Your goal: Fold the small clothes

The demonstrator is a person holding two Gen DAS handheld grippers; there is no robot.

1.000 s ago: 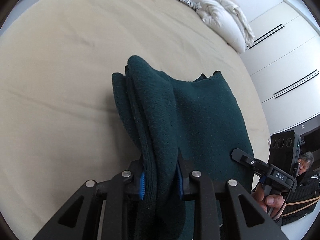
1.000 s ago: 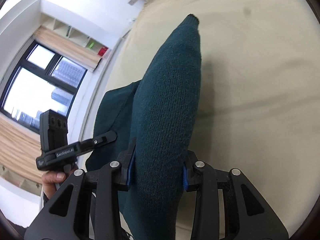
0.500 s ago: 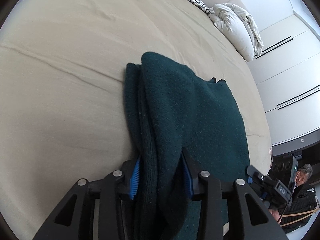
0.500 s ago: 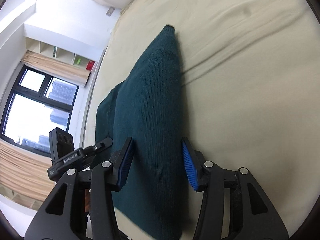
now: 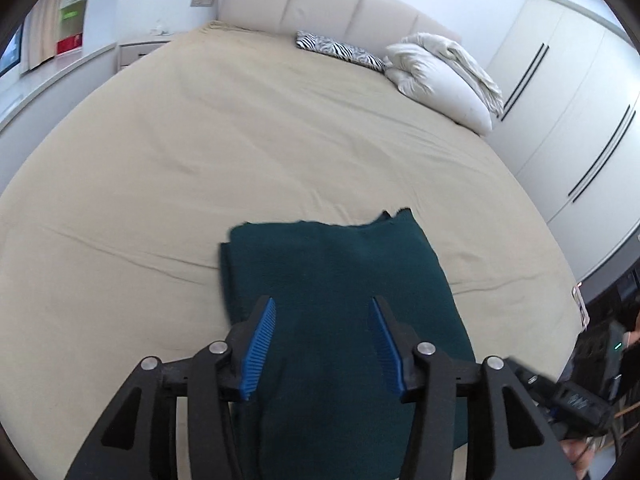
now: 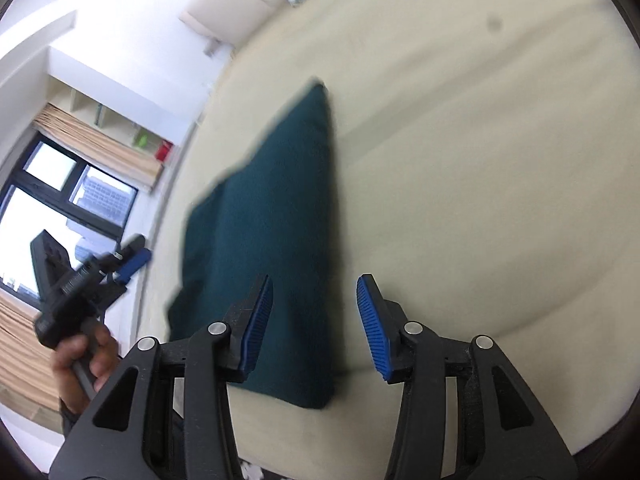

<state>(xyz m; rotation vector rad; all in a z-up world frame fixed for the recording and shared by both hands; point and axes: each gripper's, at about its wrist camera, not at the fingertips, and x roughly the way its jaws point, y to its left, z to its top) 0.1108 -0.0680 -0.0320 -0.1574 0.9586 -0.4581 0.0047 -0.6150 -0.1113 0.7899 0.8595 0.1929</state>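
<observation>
A dark green knitted garment (image 5: 340,272) lies folded flat on the beige bed (image 5: 200,160). My left gripper (image 5: 323,302) hovers over its near end, jaws opening, blue pads clear of the cloth. In the right wrist view the same garment (image 6: 272,208) stretches away from me. My right gripper (image 6: 316,280) hangs above its near right edge; the jaws are closing slightly but the pads touch nothing. A hand holds the left gripper (image 6: 80,280) at that view's left side. The right gripper's body (image 5: 576,400) shows at the lower right of the left wrist view.
A white pillow (image 5: 440,80) and a zebra-striped cushion (image 5: 340,50) lie by the padded headboard (image 5: 320,4). White wardrobe doors (image 5: 580,120) line the right side. A window (image 6: 60,200) with shelves above it is beyond the bed's left edge.
Both grippers were shut on the green garment and have let go and drawn back. The garment, bunched up between the pads before, now lies flat on the bed.
</observation>
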